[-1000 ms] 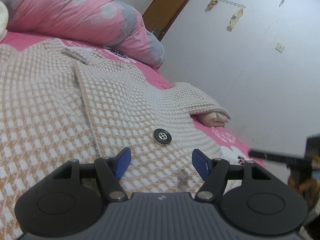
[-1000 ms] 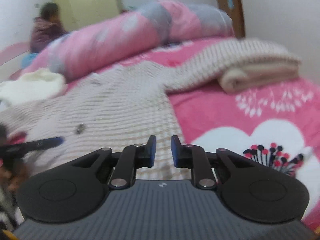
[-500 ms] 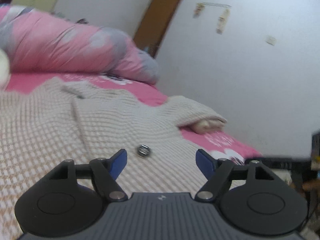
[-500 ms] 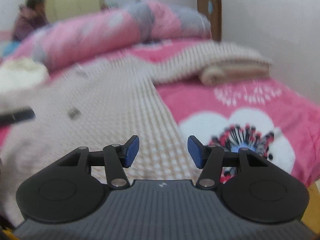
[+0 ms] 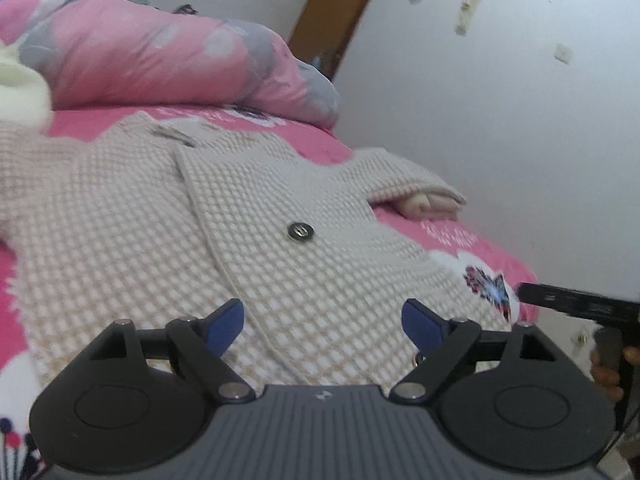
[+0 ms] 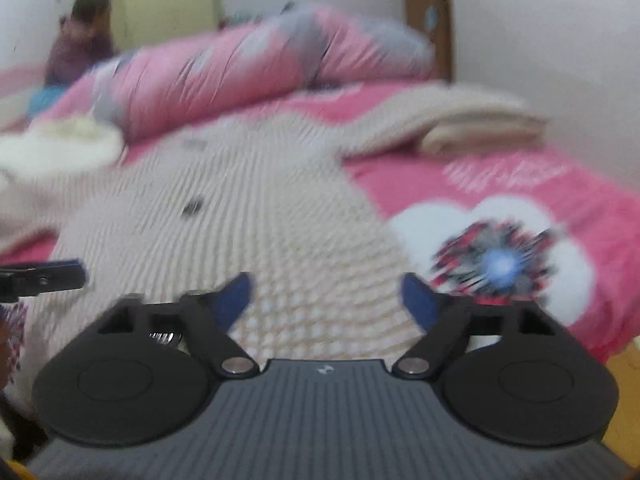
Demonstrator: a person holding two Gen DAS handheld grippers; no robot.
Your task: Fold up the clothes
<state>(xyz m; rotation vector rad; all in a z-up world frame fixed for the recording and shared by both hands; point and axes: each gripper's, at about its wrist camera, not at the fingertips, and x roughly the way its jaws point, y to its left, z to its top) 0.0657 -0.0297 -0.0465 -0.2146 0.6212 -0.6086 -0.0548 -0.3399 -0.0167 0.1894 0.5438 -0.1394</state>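
I've got both claws standing wide apart now, nothing between them; the left claw (image 5: 322, 322) and the right claw (image 6: 326, 296) have both just been opening, and each hovers above the near hem of the cardigan (image 5: 248, 216) without pressing on it; the knit lies spread face-up on the bed (image 5: 460, 236), running from the near edge up toward the rolled pink quilt (image 5: 160, 52) at the head, with one dark button (image 5: 300, 231) showing near its middle.

The far sleeve (image 5: 404, 184) is bunched into a roll toward the wall-side edge of the bed; my worry is that if I fold the body over without flattening that sleeve first, I'll get a lump and a crooked fold; this waffle knit looks thick and stretchy, so I reckon a shallow pinch could take only the top layer, or drag the front panel off its overlap along the placket; the hem sits close to the near edge of the bed too, so a careless pull toward me could slide the whole garment off.

Hard to read from here: the right wrist view is smeared with motion blur, so the hem edge under that claw is guesswork; the cardigan's other sleeve runs out of frame at the left; a white fluffy thing (image 6: 60, 144) near the quilt I can't identify; a blurred person (image 6: 84, 36) sits far back by the wall.
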